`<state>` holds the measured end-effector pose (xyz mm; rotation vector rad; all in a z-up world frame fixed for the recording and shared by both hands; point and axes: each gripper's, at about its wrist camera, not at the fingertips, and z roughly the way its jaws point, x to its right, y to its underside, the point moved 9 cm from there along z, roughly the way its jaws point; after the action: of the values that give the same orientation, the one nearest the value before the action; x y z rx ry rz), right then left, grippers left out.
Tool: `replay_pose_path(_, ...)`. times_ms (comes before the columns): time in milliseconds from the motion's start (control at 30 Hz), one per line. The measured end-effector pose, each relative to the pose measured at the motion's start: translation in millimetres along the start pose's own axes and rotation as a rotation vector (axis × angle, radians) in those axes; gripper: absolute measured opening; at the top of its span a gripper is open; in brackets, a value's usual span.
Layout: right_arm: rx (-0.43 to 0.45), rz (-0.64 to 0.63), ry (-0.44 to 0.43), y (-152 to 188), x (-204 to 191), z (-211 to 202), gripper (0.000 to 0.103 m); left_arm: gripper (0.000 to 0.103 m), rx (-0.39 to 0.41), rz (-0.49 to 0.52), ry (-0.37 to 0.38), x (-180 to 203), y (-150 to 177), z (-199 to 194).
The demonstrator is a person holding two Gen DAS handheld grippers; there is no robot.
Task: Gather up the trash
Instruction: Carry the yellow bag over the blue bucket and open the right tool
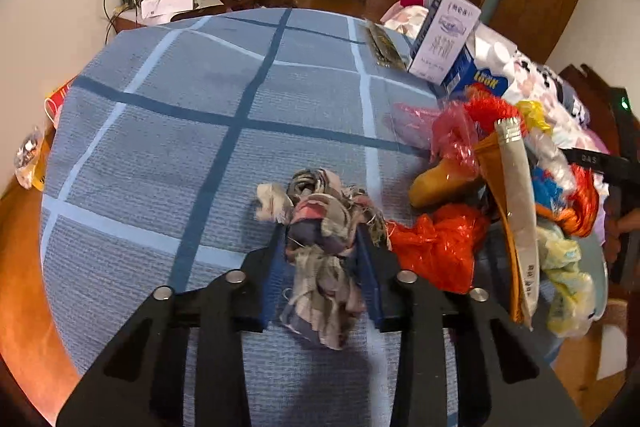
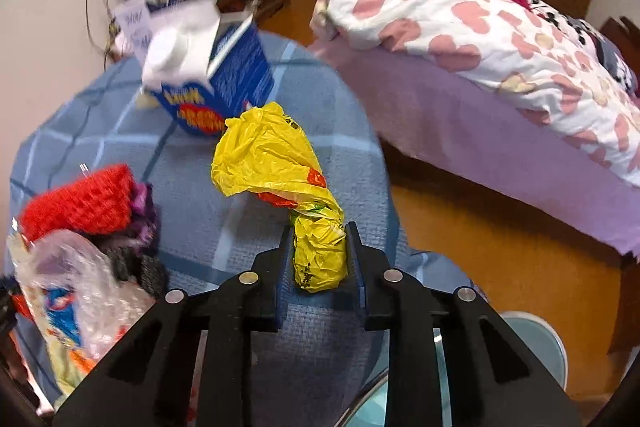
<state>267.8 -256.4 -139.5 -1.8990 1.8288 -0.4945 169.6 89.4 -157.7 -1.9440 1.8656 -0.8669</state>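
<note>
Black linkage arms and blue pads of my left gripper (image 1: 322, 247) fill the bottom of the left wrist view, clamped on a frayed wad of grey, pink and navy rag (image 1: 320, 227) lying on the blue checked tablecloth (image 1: 180, 147). My right gripper (image 2: 318, 259) is likewise squeezed onto the twisted tail of a crumpled yellow plastic bag (image 2: 276, 163), whose loose end spreads on the same cloth, just short of the blue and white milk carton (image 2: 216, 75).

Taking that carton as my landmark: the rag sits well on my side of it, and a heap of mixed rubbish (image 1: 520, 195) lies between the 2, closer to me, made up of red and orange film, clear wrap, a grey tube and a red knitted piece.

Both pieces I judge very light and soft. The rag should bunch and hold well at its thick middle, though loose threads may snag. The bag is slick film that compresses easily, so the twisted neck is the right place; a hold on the open end would likely slide off.

Much is unclear: the carton is blurred in the right wrist view, the heap's lower layers are buried, and a round pale rim (image 2: 556, 343) at the bottom edge is cut off, so I cannot tell whether it is a bin.
</note>
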Motion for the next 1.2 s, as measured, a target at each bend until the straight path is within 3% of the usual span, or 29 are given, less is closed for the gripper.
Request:
replay_pose_path(233,0.166,0.078,0.034,-3.7,3.7,-67.9,0.026,0.029,0.125,-0.016,-0.090,-18.3,-24.9,-38.3)
replay_pose_path(367,0.234,0.118,0.028,14.1,0.6,-106.1,0.026,0.029,0.209,0.030,-0.104,-4.1,-39.3,-67.7)
replay_pose_path(600,0.274,0.185,0.062,63.0,8.8,-147.6,0.026,0.029,0.250,0.140,0.011,71.0,-42.4,-87.1)
replay_pose_path(833,0.274,0.272,0.143,116.8,43.4,-174.9,0.026,0.030,0.244,0.260,0.141,159.4,-26.8,-89.3)
replay_pose_path(1067,0.257,0.328,0.197,143.4,78.0,-188.5,0.026,0.030,0.219,0.355,0.220,230.9,-6.3,-82.6)
replay_pose_path(1200,0.248,0.300,0.253,146.7,88.8,-190.2,0.026,0.030,0.203,0.411,0.255,266.2,6.7,-76.8)
